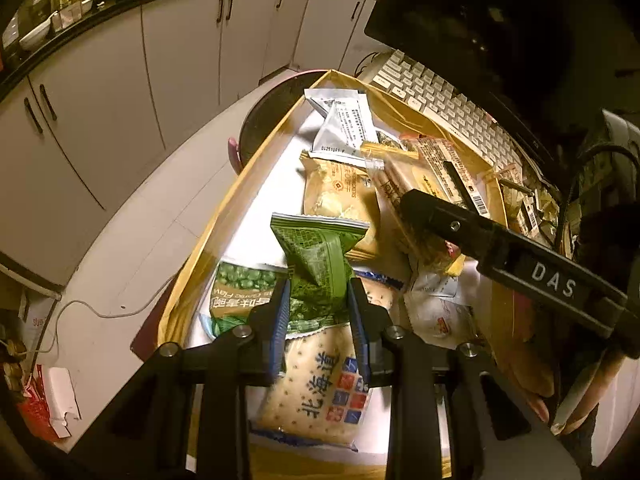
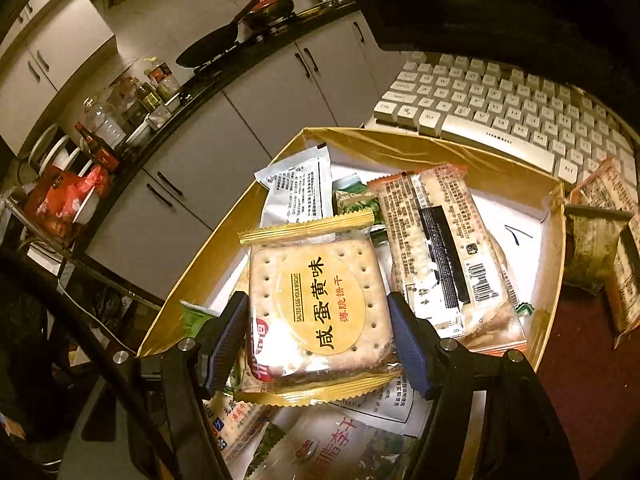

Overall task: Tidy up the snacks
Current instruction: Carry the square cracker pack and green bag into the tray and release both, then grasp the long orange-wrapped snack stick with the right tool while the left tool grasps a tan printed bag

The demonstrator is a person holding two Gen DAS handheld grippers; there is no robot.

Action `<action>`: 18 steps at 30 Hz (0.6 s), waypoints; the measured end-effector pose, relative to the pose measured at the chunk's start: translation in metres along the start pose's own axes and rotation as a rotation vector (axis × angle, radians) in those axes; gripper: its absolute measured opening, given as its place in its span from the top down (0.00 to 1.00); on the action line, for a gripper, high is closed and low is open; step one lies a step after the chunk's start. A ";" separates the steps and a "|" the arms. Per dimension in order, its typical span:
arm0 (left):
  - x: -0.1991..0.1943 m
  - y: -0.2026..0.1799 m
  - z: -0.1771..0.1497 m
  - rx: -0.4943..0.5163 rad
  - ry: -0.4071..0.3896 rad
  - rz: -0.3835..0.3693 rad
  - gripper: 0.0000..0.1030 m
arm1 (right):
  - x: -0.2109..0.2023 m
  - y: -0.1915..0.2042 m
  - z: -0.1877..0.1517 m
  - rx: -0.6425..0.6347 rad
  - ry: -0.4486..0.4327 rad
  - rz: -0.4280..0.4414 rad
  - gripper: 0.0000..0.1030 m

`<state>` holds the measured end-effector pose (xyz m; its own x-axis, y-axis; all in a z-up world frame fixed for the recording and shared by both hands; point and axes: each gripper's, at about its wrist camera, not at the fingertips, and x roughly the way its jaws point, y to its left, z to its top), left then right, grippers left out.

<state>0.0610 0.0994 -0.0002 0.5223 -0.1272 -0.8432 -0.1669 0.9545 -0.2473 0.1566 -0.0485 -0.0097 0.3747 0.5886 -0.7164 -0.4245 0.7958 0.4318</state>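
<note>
A gold-rimmed box [image 1: 224,216] holds several snack packets. My left gripper [image 1: 320,308] is shut on a green snack packet [image 1: 318,256] and holds it above a green pea packet [image 1: 240,292] and a cracker packet [image 1: 320,384]. The right gripper's body [image 1: 520,264] crosses the right of the left wrist view. In the right wrist view my right gripper [image 2: 318,340] is shut on a salted egg yolk biscuit packet [image 2: 320,304] over the box [image 2: 400,148]. A long cracker packet [image 2: 444,256] and a white sachet [image 2: 300,188] lie behind it.
A white keyboard [image 2: 500,112] lies beyond the box's far side. More snack packets [image 2: 604,232] are piled outside the box at the right. White kitchen cabinets [image 1: 120,80] stand to the left. A dark round tray [image 1: 268,120] sits beside the box.
</note>
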 end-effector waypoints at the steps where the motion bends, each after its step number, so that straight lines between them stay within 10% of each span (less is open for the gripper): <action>1: 0.002 -0.001 0.001 0.006 0.002 0.000 0.70 | 0.000 0.001 -0.001 0.000 0.004 -0.001 0.32; 4: 0.001 -0.002 0.001 0.005 -0.017 0.008 0.68 | -0.012 -0.003 -0.003 0.020 -0.026 0.052 0.29; 9: -0.016 -0.004 -0.006 -0.001 -0.091 -0.005 0.34 | -0.048 -0.016 -0.007 0.033 -0.126 0.126 0.24; 18: -0.042 -0.050 -0.016 0.102 -0.196 -0.068 0.27 | -0.107 -0.095 -0.027 0.075 -0.209 0.012 0.24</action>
<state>0.0342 0.0528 0.0401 0.6839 -0.1464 -0.7148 -0.0458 0.9691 -0.2423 0.1343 -0.1905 0.0111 0.5360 0.6085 -0.5852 -0.3703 0.7924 0.4848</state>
